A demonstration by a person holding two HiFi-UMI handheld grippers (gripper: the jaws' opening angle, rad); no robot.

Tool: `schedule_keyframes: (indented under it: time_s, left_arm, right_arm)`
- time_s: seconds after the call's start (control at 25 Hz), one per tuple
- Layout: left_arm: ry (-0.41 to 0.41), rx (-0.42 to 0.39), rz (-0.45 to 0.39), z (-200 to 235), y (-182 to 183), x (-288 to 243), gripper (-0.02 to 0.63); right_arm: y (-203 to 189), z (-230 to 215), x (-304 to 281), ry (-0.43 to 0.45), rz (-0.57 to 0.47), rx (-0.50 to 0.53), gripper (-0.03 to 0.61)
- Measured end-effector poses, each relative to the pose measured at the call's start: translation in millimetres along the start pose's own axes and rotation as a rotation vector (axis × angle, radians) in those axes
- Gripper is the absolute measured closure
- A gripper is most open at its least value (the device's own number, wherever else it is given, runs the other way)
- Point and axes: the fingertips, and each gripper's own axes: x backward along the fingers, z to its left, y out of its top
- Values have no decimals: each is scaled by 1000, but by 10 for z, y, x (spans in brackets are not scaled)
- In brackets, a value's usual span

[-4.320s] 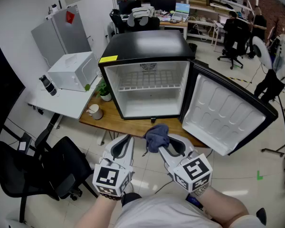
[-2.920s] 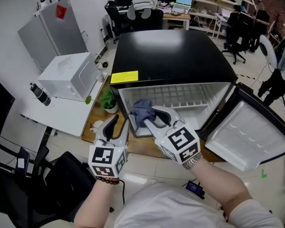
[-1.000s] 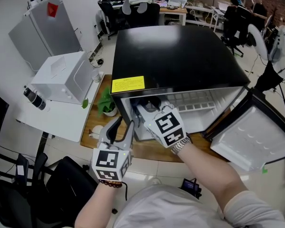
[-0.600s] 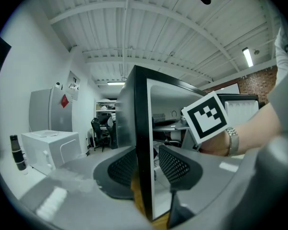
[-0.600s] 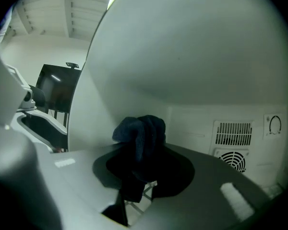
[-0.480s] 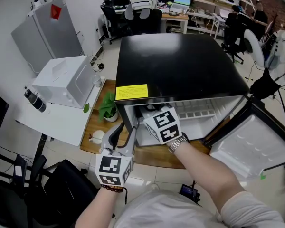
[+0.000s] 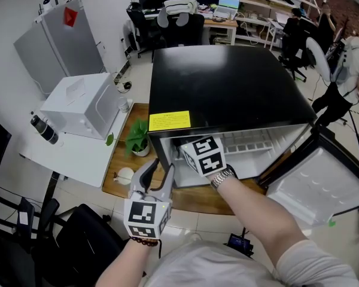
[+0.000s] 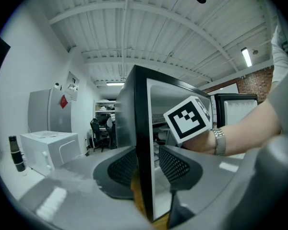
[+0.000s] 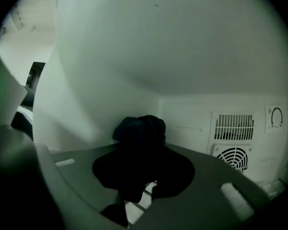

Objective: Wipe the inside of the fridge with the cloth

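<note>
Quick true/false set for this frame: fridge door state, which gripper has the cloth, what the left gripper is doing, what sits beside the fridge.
1. The fridge has its door shut. False: the door stands open at the head view's right.
2. The right gripper is closed on the dark cloth inside the fridge. True.
3. The left gripper also grips the cloth. False: its jaws stand apart with nothing held, outside the fridge by its front left edge.
4. A potted plant stands on the wooden table to the left of the fridge. True.
</note>
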Motion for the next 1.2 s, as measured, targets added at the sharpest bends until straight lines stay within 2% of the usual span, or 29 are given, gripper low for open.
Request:
schedule_keyframes:
  time_s: [1.2]
  left_arm:
    - [0, -22, 24, 1, -3, -11, 460]
  right_arm:
    - [-66, -328, -259, -107, 41, -46, 479]
